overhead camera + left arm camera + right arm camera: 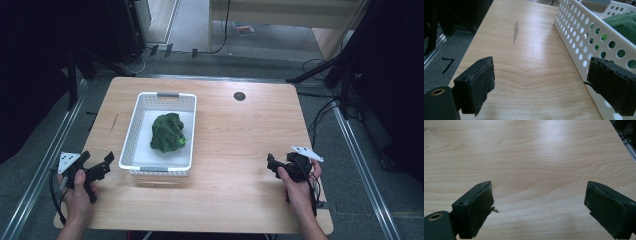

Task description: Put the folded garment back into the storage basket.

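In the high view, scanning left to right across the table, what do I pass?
Left gripper → white basket → green cloth inside it → dark round hole in the tabletop → right gripper.

Two black grippers, left gripper [100, 167] and right gripper [274, 164], thick black foam pads [477, 85] with rough edges, grey three-cornered plates on top, black cables trailing, bare forearms
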Available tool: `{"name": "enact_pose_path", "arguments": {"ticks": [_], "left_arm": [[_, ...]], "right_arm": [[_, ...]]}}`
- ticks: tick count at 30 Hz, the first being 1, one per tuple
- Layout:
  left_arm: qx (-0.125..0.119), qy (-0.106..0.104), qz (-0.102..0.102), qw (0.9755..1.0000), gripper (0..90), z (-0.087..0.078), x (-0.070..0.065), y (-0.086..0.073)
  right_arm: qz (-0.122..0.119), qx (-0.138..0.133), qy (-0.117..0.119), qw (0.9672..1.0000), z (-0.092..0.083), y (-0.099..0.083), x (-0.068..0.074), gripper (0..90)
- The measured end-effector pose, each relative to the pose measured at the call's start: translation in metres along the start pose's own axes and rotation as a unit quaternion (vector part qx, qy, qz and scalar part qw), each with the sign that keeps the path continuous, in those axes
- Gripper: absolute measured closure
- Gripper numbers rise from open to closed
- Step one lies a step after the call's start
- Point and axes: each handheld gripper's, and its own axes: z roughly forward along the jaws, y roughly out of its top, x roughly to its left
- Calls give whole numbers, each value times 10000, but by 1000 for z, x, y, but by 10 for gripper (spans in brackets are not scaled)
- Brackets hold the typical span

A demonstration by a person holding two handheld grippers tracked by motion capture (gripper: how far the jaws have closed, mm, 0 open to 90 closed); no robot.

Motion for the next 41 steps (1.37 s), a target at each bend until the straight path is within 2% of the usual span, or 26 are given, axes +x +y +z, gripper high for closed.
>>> {"name": "enact_pose_path", "arguments": {"ticks": [5, 6, 9, 11, 16, 21, 25, 29, 31, 41], "left_arm": [[5, 7, 10, 10000, 87, 0, 0, 0], [2, 3, -3, 10000, 87, 0, 0, 0], [2, -1, -3, 10000, 87, 0, 0, 0], [2, -3, 3, 10000, 87, 0, 0, 0], [-3, -9, 0, 10000, 87, 0, 0, 0], [4, -3, 10, 10000, 87, 0, 0, 0], [1, 8, 5, 10000, 87, 0, 1, 0], [2, 10, 0, 10000, 87, 0, 1, 0], [0, 7, -2, 10000, 87, 0, 1, 0], [-9, 0, -24, 10000, 87, 0, 1, 1]], "right_arm": [[-125, -51, 59, 9999, -3, -10, -10, 86], [-135, -84, 84, 9998, -5, -14, -15, 85], [-77, -110, 71, 9999, -7, -18, -26, 86], [-42, -120, -18, 9999, -9, -20, -34, 89], [199, -106, -77, 9997, -14, -26, -55, 91], [248, -104, -230, 9994, -20, -31, -71, 98], [225, -104, -217, 9995, -25, -35, -80, 98], [170, -129, -176, 9996, -29, -40, -83, 98], [216, -135, -178, 9995, -30, -41, -85, 98], [158, -147, -277, 9994, -29, -41, -81, 98]]}}
